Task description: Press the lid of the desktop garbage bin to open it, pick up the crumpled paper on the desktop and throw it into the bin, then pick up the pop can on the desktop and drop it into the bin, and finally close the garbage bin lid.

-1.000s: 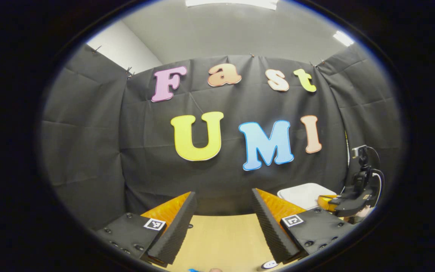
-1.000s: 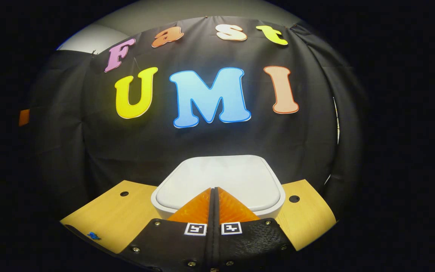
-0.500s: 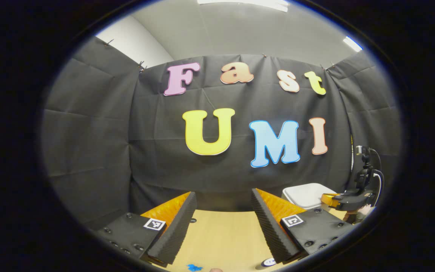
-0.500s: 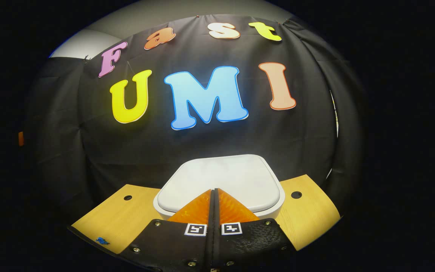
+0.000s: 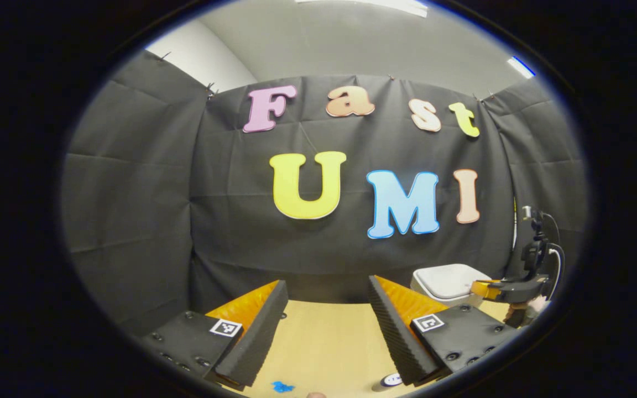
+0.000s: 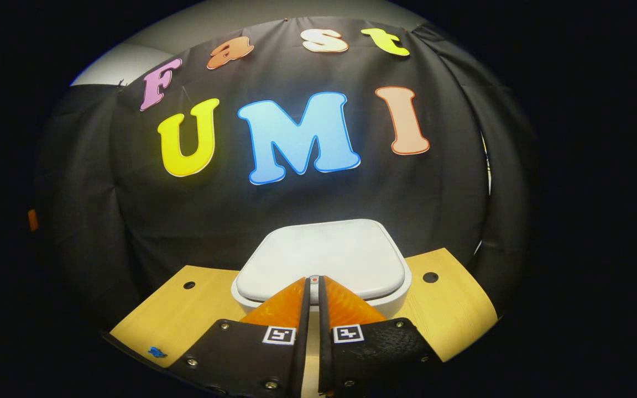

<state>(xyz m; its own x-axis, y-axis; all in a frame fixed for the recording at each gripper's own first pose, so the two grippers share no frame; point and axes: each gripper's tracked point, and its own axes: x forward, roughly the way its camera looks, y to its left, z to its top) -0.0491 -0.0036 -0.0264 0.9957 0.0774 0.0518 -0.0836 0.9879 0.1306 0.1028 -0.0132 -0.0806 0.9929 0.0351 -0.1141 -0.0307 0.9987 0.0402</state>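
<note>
The white desktop bin [image 6: 324,257] stands at the table's far edge with its lid down flat. My right gripper [image 6: 314,280] hovers at the lid's front edge, its fingers parted by only a narrow slit with nothing between them; a small red dot shows at the tips. In the left gripper view the bin [image 5: 447,281] sits far right with the right gripper [image 5: 481,288] over its near side. My left gripper [image 5: 327,283] is wide open above the bare wooden table [image 5: 324,342], holding nothing.
A small blue mark [image 5: 281,386] and a small round disc [image 5: 392,380] lie on the table by the left gripper's fingers. The black cloth wall rises right behind the bin. Two round holes [image 6: 189,285] [image 6: 430,277] flank the bin in the tabletop [image 6: 175,320].
The right gripper's fingers, pressed together before, now show a thin gap, and the gripper has drawn back slightly from the lid. The left gripper has turned a little left; the bin looks smaller.
</note>
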